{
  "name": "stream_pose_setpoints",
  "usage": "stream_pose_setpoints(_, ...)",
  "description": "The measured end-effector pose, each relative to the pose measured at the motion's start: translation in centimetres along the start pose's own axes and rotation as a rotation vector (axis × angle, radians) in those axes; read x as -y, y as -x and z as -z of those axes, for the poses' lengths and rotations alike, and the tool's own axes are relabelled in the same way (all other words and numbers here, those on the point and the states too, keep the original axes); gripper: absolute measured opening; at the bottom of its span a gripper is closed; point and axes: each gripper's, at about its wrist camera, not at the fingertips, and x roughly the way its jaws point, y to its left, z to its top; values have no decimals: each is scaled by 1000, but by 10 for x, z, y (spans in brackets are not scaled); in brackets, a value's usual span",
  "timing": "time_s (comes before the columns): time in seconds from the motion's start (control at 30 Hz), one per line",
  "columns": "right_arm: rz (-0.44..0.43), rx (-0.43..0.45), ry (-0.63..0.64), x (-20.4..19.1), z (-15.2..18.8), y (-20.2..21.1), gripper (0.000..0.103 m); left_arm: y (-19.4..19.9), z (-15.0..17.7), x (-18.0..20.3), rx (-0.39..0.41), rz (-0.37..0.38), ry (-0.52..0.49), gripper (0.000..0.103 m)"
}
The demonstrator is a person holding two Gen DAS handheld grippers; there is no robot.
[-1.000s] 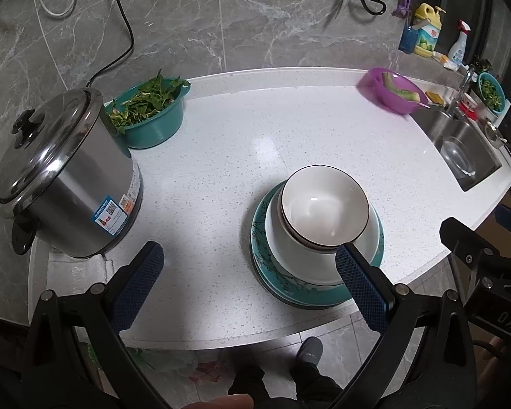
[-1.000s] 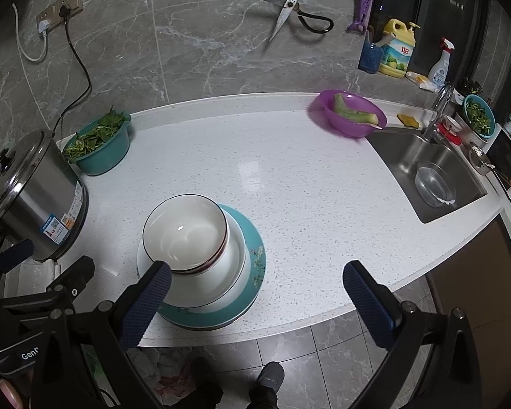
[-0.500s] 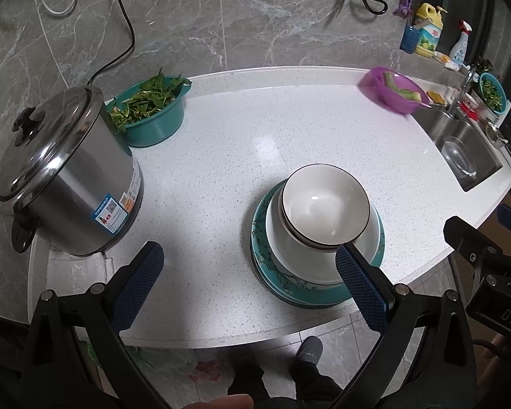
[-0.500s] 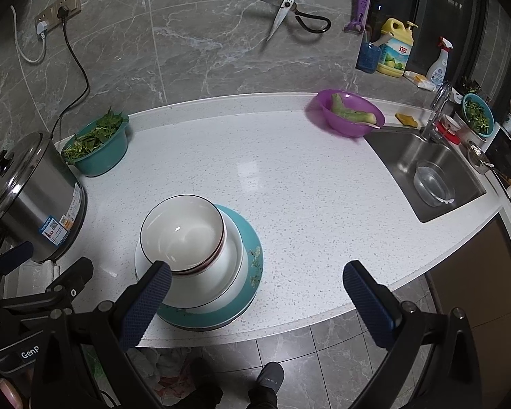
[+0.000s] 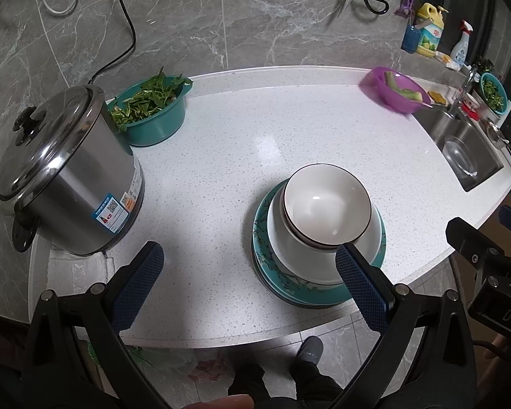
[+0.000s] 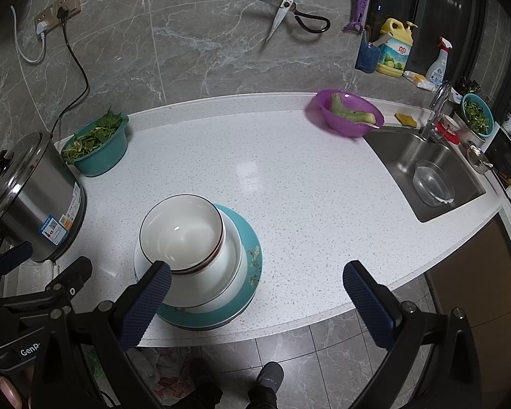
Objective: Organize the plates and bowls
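A white bowl with a dark rim [image 5: 327, 202] [image 6: 182, 235] sits on top of a stack: a larger white bowl [image 5: 282, 255] [image 6: 231, 255] under it, and teal flowered plates [image 5: 265, 279] [image 6: 252, 266] at the bottom. The stack stands near the front edge of the white counter. My left gripper [image 5: 248, 259] is open above the front edge, its right finger overlapping the stack's near side. My right gripper [image 6: 255, 279] is open too, with its left finger in front of the stack. Neither holds anything.
A steel pot [image 5: 61, 173] [image 6: 30, 197] stands at the left, a teal basin of greens [image 5: 150, 112] [image 6: 98, 143] behind it. A purple bowl [image 6: 351, 116] sits by the sink [image 6: 429, 173], which holds a glass bowl. Bottles line the back right. Scissors hang on the wall.
Both views have drifted very slightly; the stack and both grippers stay as they were.
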Motion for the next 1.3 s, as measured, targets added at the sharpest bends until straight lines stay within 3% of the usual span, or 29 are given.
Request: stream_pose_setpoints(1.3,1,-5,-1,5,1,0,103,-4,-2,2,-3,-6,-4,102)
